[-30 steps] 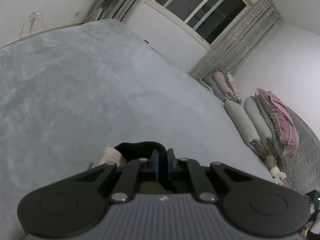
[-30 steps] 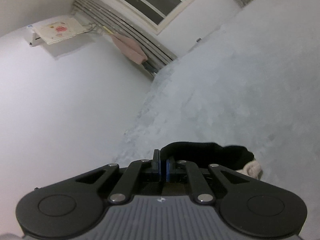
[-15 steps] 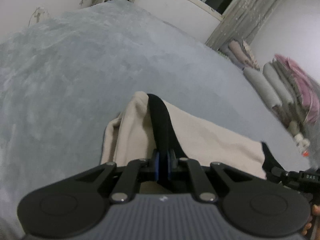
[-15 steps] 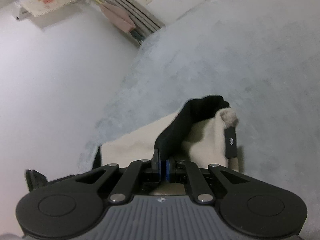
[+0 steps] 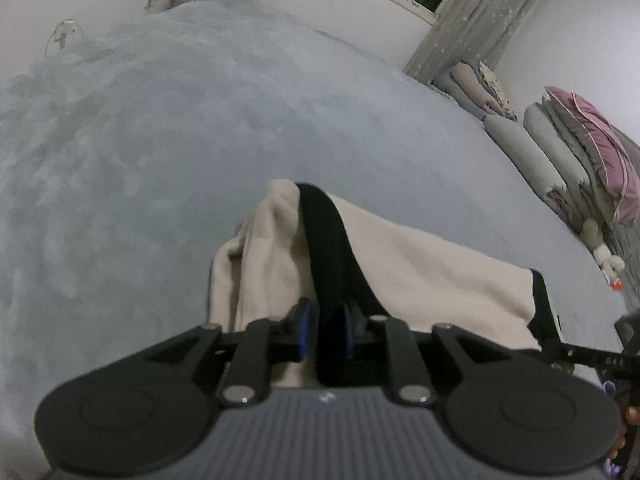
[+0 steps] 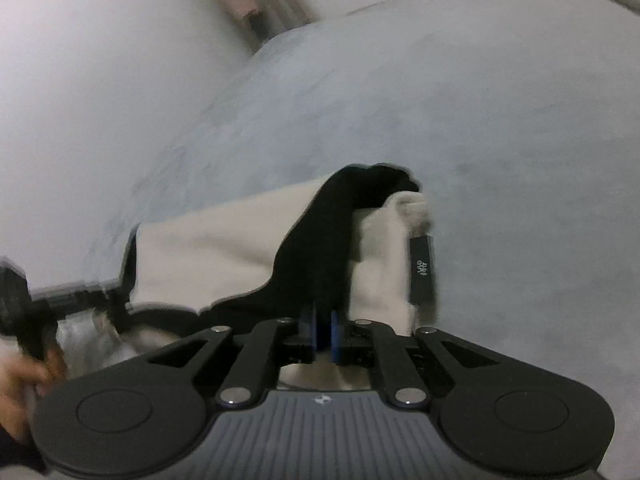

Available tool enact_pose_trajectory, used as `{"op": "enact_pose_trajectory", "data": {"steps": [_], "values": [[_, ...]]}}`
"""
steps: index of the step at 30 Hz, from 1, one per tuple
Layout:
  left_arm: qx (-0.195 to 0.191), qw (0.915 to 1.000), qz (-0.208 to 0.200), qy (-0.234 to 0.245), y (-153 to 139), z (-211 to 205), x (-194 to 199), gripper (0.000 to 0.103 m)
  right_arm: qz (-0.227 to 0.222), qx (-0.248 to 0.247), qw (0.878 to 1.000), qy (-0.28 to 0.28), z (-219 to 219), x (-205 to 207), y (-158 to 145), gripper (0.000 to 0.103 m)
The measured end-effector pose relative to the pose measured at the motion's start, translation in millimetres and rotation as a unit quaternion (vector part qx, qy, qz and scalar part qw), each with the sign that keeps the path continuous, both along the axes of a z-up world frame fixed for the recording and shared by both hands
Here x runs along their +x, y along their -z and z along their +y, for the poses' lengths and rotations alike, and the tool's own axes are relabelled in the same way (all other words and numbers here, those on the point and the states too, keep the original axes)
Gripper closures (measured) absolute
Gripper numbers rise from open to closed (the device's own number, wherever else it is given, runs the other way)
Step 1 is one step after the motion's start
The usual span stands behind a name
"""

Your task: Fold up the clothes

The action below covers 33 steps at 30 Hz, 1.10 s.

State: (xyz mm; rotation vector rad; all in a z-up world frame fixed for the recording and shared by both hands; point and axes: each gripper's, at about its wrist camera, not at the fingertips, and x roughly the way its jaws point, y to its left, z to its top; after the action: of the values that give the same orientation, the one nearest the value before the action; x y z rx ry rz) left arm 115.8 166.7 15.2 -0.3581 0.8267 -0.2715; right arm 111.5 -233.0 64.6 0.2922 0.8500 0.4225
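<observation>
Two matching grippers: left gripper (image 5: 325, 334) and right gripper (image 6: 323, 330), matte black with blue pads (image 5: 304, 330). Ribbed grey housing, small white logo, round black discs either side, linkage bars pinned with silver screws (image 6: 406, 395).

The near part of the cream garment (image 5: 420, 276) is hidden under the left hand-held gripper (image 5: 324, 332), whose jaws are opening around the black band (image 5: 328, 248); whether the pads touch the band cannot be told. To that gripper's right, a black device (image 5: 596, 358) is cut off by the picture's edge. In the right wrist view, the cloth under the right hand-held gripper (image 6: 323, 330) is covered by its body. To its left, a hand (image 6: 24, 376) and a dark object (image 6: 48, 300) are blurred and cropped. The small print on the black tag (image 6: 422, 276) is unreadable.
</observation>
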Motion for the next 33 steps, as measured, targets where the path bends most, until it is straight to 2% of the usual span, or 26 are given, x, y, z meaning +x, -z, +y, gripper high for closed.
{"op": "enact_pose_trajectory", "data": {"steps": [2,4,6,9,12,16,18,20,28,30,31,32,33], "values": [[0.011,0.9998,-0.013,-0.009,-8,1,-3,0.072,-0.031,-0.041,0.999,-0.009,9,-7,-11,0.082],[0.030,0.9989,-0.031,-0.019,-16,1,-7,0.068,-0.080,-0.074,0.994,-0.008,13,-19,-24,0.042],[0.047,0.9972,-0.056,-0.017,-26,-6,-10,0.064,-0.129,-0.095,0.987,-0.003,18,-27,-33,0.030],[0.062,0.9942,-0.087,0.011,-32,-28,-7,0.054,-0.177,-0.087,0.980,-0.005,29,-23,-36,0.030],[0.066,0.9927,-0.094,0.036,-25,-48,5,0.054,-0.191,-0.087,0.977,-0.029,45,-15,-27,0.030],[0.112,0.9877,-0.100,0.045,-11,-60,14,0.054,-0.164,-0.127,0.977,-0.042,69,11,2,0.030],[0.138,0.9844,-0.100,0.045,-5,-61,15,0.054,-0.144,-0.138,0.979,-0.045,71,17,18,0.030],[0.149,0.9835,-0.094,0.041,-4,-63,18,0.054,-0.138,-0.144,0.979,-0.048,69,17,24,0.030],[0.128,0.9871,-0.088,0.040,-6,-47,11,0.055,-0.110,-0.139,0.984,-0.025,36,12,24,0.031],[0.126,0.9880,-0.085,0.026,-8,-42,8,0.054,-0.103,-0.132,0.986,-0.018,28,13,26,0.031],[0.125,0.9884,-0.083,0.020,-9,-40,7,0.050,-0.101,-0.129,0.986,-0.015,25,13,26,0.031],[0.124,0.9888,-0.082,0.013,-10,-37,5,0.037,-0.100,-0.128,0.987,-0.014,25,13,26,0.030],[0.118,0.9897,-0.080,0.008,-10,-34,5,0.036,-0.100,-0.126,0.987,-0.013,25,13,25,0.030]]}}
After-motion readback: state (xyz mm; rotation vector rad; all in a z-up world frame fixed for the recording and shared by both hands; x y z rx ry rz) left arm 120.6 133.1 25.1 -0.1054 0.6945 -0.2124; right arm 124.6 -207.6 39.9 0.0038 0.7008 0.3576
